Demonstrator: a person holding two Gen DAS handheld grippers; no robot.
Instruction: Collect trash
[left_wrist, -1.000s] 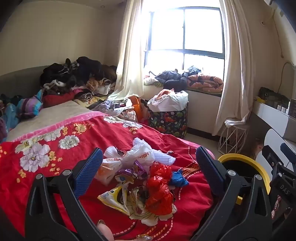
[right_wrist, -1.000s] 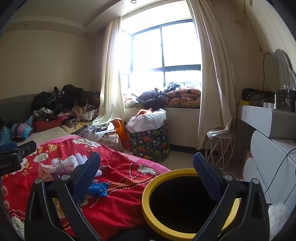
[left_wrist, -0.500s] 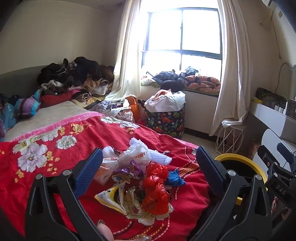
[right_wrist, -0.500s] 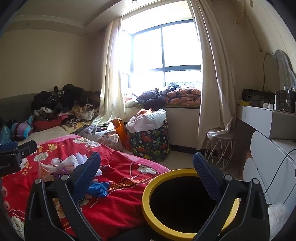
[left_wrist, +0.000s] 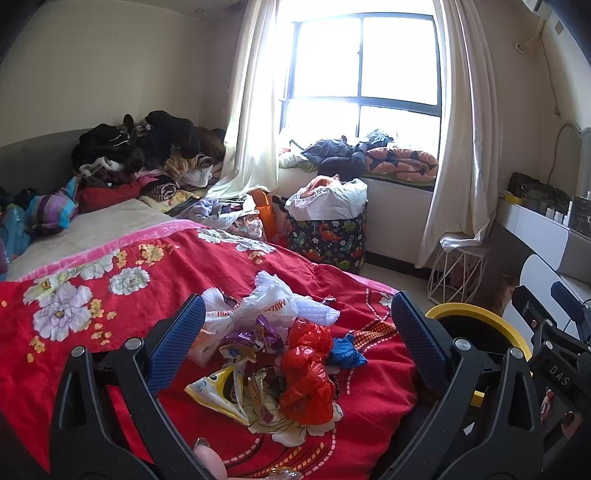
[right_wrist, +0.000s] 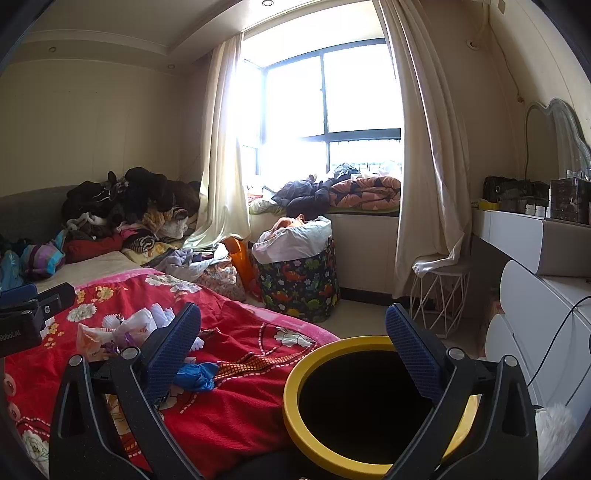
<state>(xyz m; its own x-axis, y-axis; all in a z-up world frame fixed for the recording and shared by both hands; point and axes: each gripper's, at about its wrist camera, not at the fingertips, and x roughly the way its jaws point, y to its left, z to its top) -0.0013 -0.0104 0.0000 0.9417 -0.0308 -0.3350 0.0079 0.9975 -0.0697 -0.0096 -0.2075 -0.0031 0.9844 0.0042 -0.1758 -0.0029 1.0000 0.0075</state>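
Note:
A pile of trash lies on the red flowered blanket (left_wrist: 110, 295): a white plastic bag (left_wrist: 269, 306), a red crumpled bag (left_wrist: 306, 376), a blue scrap (left_wrist: 345, 352), a yellow-white wrapper (left_wrist: 218, 389) and a purple wrapper (left_wrist: 251, 334). My left gripper (left_wrist: 297, 321) is open and empty, above and short of the pile. A yellow-rimmed black bin (right_wrist: 369, 402) stands by the bed's right edge. My right gripper (right_wrist: 293, 332) is open and empty, above the bin's near rim. The blue scrap (right_wrist: 195, 374) and the white bag (right_wrist: 136, 328) also show in the right wrist view.
A dinosaur-print laundry basket (left_wrist: 327, 236) stands on the floor under the window. A white wire stool (left_wrist: 458, 269) is by the curtain. A white dresser (right_wrist: 535, 295) runs along the right wall. Clothes (left_wrist: 140, 155) are heaped at the bed's far end.
The left gripper has drifted slightly, so the trash pile sits a little lower and nearer in its view. The right gripper has barely moved. Both stay open.

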